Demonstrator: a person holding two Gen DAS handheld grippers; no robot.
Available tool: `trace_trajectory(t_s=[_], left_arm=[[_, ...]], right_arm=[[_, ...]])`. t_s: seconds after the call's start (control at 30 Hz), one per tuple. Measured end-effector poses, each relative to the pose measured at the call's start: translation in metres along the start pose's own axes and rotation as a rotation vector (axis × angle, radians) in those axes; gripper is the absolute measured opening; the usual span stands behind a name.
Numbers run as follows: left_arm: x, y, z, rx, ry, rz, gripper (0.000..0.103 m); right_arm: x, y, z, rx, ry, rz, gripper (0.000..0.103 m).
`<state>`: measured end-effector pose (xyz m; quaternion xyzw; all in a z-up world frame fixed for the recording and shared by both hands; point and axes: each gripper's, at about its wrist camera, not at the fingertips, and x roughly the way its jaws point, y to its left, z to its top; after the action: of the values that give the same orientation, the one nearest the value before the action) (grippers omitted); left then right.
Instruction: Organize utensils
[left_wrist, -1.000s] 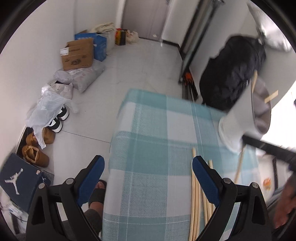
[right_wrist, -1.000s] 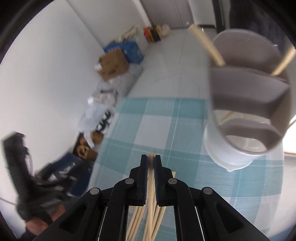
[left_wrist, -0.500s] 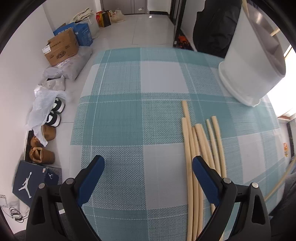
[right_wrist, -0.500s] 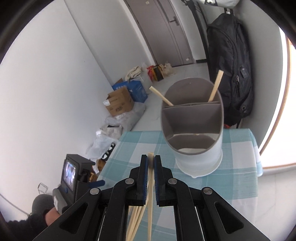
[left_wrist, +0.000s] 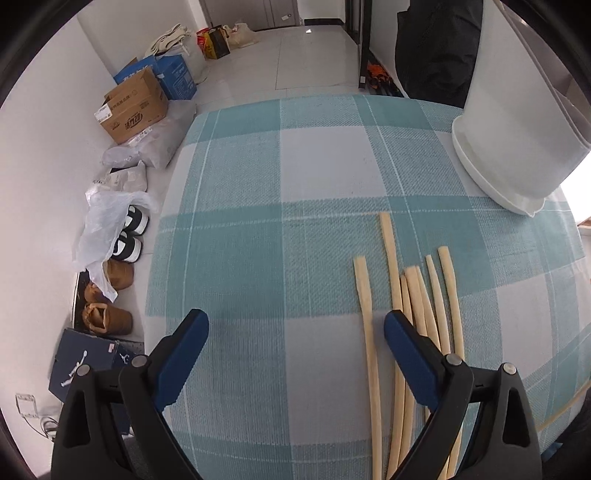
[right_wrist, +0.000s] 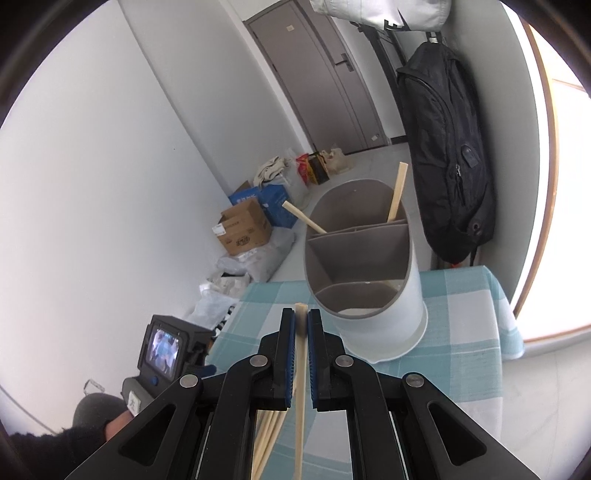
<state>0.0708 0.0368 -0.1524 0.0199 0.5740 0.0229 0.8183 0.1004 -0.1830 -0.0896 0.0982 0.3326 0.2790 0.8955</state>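
Chopsticks (right_wrist: 396, 192) upright in utensil holder's (right_wrist: 376, 314) rear compartment, other compartments' contents unclear.

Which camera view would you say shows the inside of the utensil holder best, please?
The right wrist view: the utensil holder shows its open top, dividers and two chopsticks in the far compartment. The left wrist view shows only its white outer wall, cropped at the edge.

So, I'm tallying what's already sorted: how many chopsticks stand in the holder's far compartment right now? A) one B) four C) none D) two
D: in the right wrist view, two chopsticks lean out of the far compartment of the holder, one to each side, while the right gripper holds another chopstick short of it.
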Motion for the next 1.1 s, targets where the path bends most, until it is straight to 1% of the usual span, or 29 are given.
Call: trace_trajectory(t_s=[0.03,0.1,0.13,0.17,0.2,0.23,0.27,0.3,0.33,0.37,0.4,0.43,0.47,0.53,0.63,0.67,0.73,0.77,0.83,0.87,0.9,0.93,0.97,1.0,1.1], left_arm=[[0.002,-0.002,0.001,0.007,0.004,-0.004,0.093],[0.005,-0.004,0.007,0.013,0.024,-0.035,0.088],[0.006,-0.004,0.007,0.010,0.035,-0.049,0.083],[0.007,-0.005,0.010,0.005,0.054,-0.075,0.074],[0.007,-0.007,0.013,0.009,0.072,-0.092,0.071],[0.007,-0.010,0.016,0.025,0.085,-0.094,0.063],[0.006,-0.014,0.018,0.040,0.095,-0.101,0.054],[0.005,-0.018,0.021,0.061,0.108,-0.112,0.048],[0.005,-0.021,0.023,0.072,0.117,-0.115,0.039],[0.004,-0.026,0.024,0.089,0.126,-0.124,0.027],[0.003,-0.029,0.024,0.100,0.128,-0.131,0.019],[0.003,-0.031,0.024,0.110,0.128,-0.137,0.008],[0.003,-0.033,0.024,0.114,0.129,-0.147,0.003],[0.003,-0.031,0.024,0.105,0.122,-0.158,0.002],[0.002,-0.023,0.024,0.056,0.104,-0.204,0.002],[-0.001,-0.019,0.023,0.028,0.078,-0.201,0.002],[-0.015,-0.015,0.022,-0.011,0.008,-0.214,0.002],[-0.026,-0.011,0.019,-0.039,-0.042,-0.221,0.002],[-0.043,-0.010,0.015,-0.058,-0.111,-0.233,0.002],[-0.058,-0.009,0.011,-0.058,-0.175,-0.227,0.002],[-0.067,-0.012,0.010,-0.052,-0.213,-0.217,0.002],[-0.081,-0.013,0.005,-0.048,-0.263,-0.217,0.002],[-0.091,-0.014,0.000,-0.050,-0.303,-0.232,0.002],[-0.099,-0.015,-0.003,-0.050,-0.336,-0.237,0.002],[-0.122,-0.021,-0.015,-0.043,-0.423,-0.237,0.002]], right_arm=[[-0.001,-0.002,0.000,0.009,-0.001,0.003,0.006],[0.000,-0.005,0.000,0.022,0.002,0.007,0.006],[-0.001,-0.007,0.000,0.029,0.000,0.004,0.006],[-0.001,-0.009,0.000,0.038,-0.001,0.006,0.006],[-0.001,-0.012,0.000,0.052,0.001,0.014,0.006],[-0.002,-0.014,0.001,0.063,0.002,0.018,0.006],[-0.003,-0.016,0.002,0.066,0.000,0.017,0.006],[-0.003,-0.016,0.002,0.066,0.000,0.019,0.006],[-0.004,-0.016,0.003,0.065,0.000,0.020,0.006],[-0.005,-0.017,0.003,0.066,-0.004,0.019,0.006],[-0.006,-0.017,0.003,0.067,-0.005,0.024,0.006],[-0.007,-0.017,0.004,0.065,-0.006,0.026,0.006],[-0.008,-0.017,0.003,0.064,-0.008,0.023,0.006],[-0.009,-0.019,0.003,0.068,-0.003,0.024,0.006],[-0.011,-0.022,0.003,0.081,-0.007,0.024,0.006],[-0.012,-0.022,0.004,0.082,-0.012,0.021,0.006],[-0.015,-0.022,0.004,0.080,-0.025,0.018,0.006],[-0.016,-0.022,0.005,0.076,-0.032,0.013,0.006],[-0.018,-0.021,0.005,0.070,-0.049,0.006,0.006],[-0.019,-0.019,0.004,0.066,-0.055,0.004,0.006],[-0.020,-0.018,0.004,0.062,-0.064,0.000,0.006],[-0.021,-0.017,0.004,0.059,-0.069,0.000,0.006],[-0.020,-0.016,0.004,0.057,-0.066,0.002,0.006],[-0.020,-0.015,0.005,0.054,-0.069,0.000,0.006],[-0.027,-0.010,0.006,0.035,-0.115,-0.016,0.006]])
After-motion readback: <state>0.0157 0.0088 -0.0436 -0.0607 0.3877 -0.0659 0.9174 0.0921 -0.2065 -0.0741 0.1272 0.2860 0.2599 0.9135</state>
